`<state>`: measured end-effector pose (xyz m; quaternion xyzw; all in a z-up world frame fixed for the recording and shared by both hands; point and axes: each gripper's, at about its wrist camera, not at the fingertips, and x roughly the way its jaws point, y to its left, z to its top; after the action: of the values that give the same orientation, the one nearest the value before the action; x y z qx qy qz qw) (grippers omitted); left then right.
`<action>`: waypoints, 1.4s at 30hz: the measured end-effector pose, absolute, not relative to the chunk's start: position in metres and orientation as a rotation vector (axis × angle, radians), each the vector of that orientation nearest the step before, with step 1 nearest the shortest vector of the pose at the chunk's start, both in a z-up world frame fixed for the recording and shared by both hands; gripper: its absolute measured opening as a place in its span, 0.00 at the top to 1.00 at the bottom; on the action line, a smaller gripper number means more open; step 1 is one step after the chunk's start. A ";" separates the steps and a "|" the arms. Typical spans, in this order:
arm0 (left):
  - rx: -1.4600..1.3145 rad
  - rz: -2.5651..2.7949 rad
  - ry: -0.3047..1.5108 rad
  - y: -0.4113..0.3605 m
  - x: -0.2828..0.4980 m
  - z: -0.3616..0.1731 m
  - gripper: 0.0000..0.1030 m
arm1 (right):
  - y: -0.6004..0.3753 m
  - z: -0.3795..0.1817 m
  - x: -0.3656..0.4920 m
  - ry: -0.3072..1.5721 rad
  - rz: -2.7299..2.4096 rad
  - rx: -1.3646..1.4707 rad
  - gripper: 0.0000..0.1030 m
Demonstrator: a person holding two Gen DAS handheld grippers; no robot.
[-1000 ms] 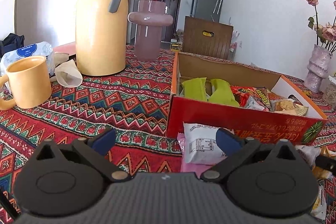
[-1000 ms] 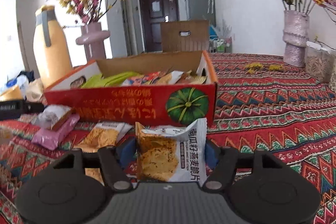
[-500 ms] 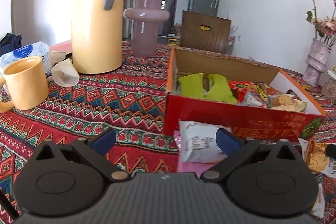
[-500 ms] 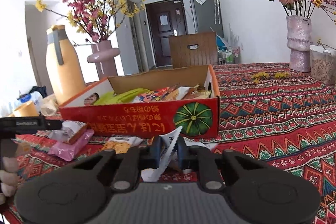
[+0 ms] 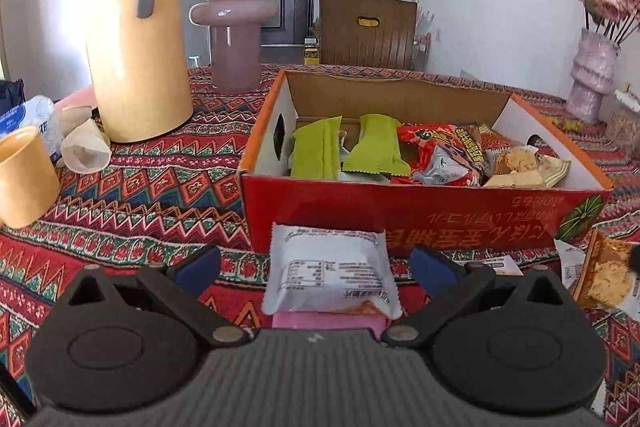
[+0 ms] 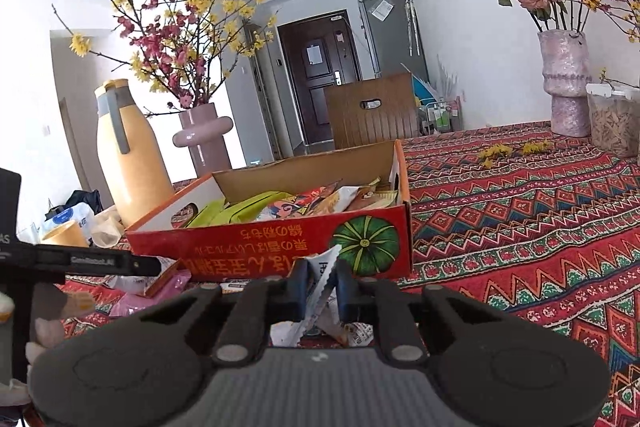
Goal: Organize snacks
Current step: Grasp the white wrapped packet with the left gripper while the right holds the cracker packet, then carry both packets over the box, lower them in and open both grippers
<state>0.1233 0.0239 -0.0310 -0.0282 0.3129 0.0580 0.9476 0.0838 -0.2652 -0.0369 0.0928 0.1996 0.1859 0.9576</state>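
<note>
A red cardboard box (image 5: pixel 400 215) (image 6: pixel 280 247) on the patterned tablecloth holds several snack packets, green ones (image 5: pixel 316 153) among them. My left gripper (image 5: pixel 316 267) is open just in front of the box. A white snack packet (image 5: pixel 328 275) lies between its fingers, apart from both pads, on top of a pink packet (image 5: pixel 328 321). My right gripper (image 6: pixel 323 283) is shut on the crumpled edge of a white cracker packet (image 6: pixel 320 269) (image 5: pixel 604 275), held upright in front of the box's pumpkin picture.
A yellow thermos jug (image 5: pixel 136 39), a mauve vase (image 5: pixel 234 27), a yellow cup (image 5: pixel 24 175) and a paper cup (image 5: pixel 86 147) stand left of the box. A pink vase (image 6: pixel 564 79) and a clear jar (image 6: pixel 612 119) stand at the far right. A person's hand (image 6: pixel 44 327) holds the left gripper's frame (image 6: pixel 80 261).
The right gripper's jaws closed from wide around the cracker packet to pinching its edge, and it rose a little. The left gripper shifted so the white packet now sits centred between its fingers.
</note>
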 end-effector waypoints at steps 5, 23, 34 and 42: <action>-0.042 0.090 0.666 0.016 0.130 -0.031 0.26 | -0.270 -0.036 0.086 0.417 0.404 0.241 0.87; -0.044 0.031 0.571 0.015 0.102 -0.004 0.40 | -0.275 -0.035 0.088 0.413 0.399 0.270 0.87; -0.045 0.028 0.457 0.004 0.121 0.034 0.40 | -0.265 -0.010 0.106 0.346 0.416 0.278 0.87; -0.071 0.085 0.433 0.008 0.159 0.036 0.39 | -0.247 0.013 0.151 0.303 0.419 0.260 0.87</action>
<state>0.1587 0.0079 0.0355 -0.0354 0.2148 0.0422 0.9751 0.1507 -0.2475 0.0133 0.1283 0.1493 0.2068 0.9584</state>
